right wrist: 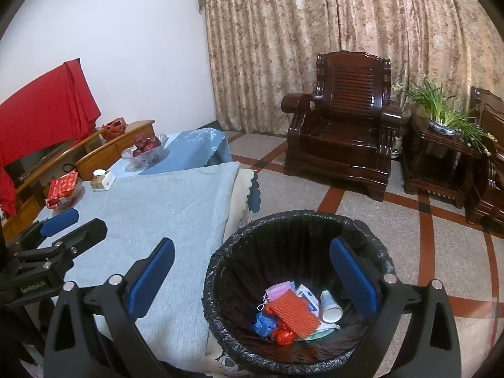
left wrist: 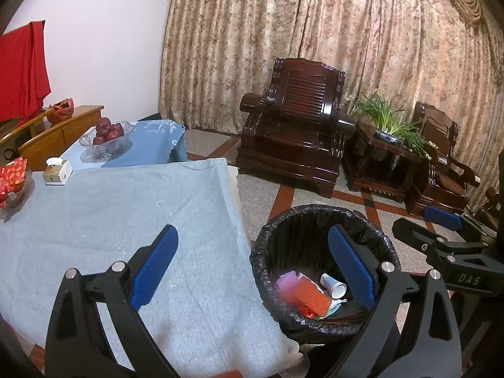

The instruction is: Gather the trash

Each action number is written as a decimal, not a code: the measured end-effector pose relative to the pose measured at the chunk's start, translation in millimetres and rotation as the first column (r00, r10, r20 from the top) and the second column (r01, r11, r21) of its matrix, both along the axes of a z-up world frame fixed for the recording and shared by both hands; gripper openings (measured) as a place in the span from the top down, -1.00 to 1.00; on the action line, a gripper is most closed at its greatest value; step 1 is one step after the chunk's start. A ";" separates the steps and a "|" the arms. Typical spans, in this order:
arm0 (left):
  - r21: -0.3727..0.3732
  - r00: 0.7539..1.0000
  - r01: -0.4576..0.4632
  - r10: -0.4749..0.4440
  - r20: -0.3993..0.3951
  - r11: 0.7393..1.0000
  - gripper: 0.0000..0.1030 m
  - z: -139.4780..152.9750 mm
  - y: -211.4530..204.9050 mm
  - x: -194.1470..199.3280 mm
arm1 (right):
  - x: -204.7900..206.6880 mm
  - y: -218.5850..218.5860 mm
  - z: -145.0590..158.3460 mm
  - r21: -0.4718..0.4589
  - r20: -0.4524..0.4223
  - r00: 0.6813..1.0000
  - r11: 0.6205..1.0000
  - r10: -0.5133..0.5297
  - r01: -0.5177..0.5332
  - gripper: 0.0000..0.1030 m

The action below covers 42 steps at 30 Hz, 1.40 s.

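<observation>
A round bin lined with a black bag (left wrist: 267,252) (right wrist: 220,267) stands on the floor beside the table. In it lie a red mesh sleeve (right wrist: 293,313), a white paper cup (right wrist: 329,307), a pink mask (right wrist: 277,289), a blue wad (right wrist: 263,324) and other scraps. My left gripper (left wrist: 252,264) is open and empty, over the table's right edge and the bin's left rim. My right gripper (right wrist: 252,277) is open and empty, above the bin. Each gripper shows in the other's view: the right one (left wrist: 441,230) and the left one (right wrist: 69,223).
The table carries a grey cloth (left wrist: 110,220), a tissue box (left wrist: 56,171), a glass bowl of apples (left wrist: 107,140) and a red packet in a dish (left wrist: 12,179). A dark wooden armchair (left wrist: 296,132), a side table with a plant (left wrist: 387,132) and curtains stand beyond.
</observation>
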<state>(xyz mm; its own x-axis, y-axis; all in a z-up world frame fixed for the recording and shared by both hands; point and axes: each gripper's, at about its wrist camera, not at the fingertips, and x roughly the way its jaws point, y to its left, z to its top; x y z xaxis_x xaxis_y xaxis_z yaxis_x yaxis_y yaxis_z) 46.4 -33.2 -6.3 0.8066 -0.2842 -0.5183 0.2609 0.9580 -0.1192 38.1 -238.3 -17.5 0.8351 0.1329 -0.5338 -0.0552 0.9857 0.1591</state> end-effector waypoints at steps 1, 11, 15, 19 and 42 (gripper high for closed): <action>0.000 1.000 0.000 0.000 0.000 1.000 -0.82 0.3 0.2 -0.1 | 0.0 -0.1 -0.2 0.000 0.000 1.000 1.000 0.000 0.000 -0.88; 0.001 1.000 0.000 0.000 -0.002 1.000 -0.82 0.6 2.2 0.1 | 0.8 -2.2 -2.1 0.002 -0.006 1.000 1.000 0.003 -0.003 -0.88; 0.001 1.000 -0.001 0.001 -0.001 1.000 -0.82 1.6 2.3 -0.4 | 1.2 -2.0 -1.4 0.001 -0.006 1.000 1.000 0.003 -0.003 -0.88; 0.003 1.000 0.000 0.000 -0.004 1.000 -0.82 1.2 1.1 -0.3 | 1.2 -2.1 -1.4 0.002 -0.006 1.000 1.000 0.003 -0.003 -0.88; 0.004 1.000 0.000 0.000 -0.005 1.000 -0.82 4.4 2.2 -0.7 | 2.8 -1.8 -1.6 0.001 -0.009 1.000 1.000 0.004 -0.004 -0.88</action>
<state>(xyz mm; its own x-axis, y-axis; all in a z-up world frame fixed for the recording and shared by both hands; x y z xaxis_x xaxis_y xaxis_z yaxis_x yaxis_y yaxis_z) 45.7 -31.0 -2.0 0.8042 -0.2817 -0.5234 0.2600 0.9586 -0.1165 40.8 -240.1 -19.1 0.8296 0.1372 -0.5412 -0.0582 0.9853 0.1606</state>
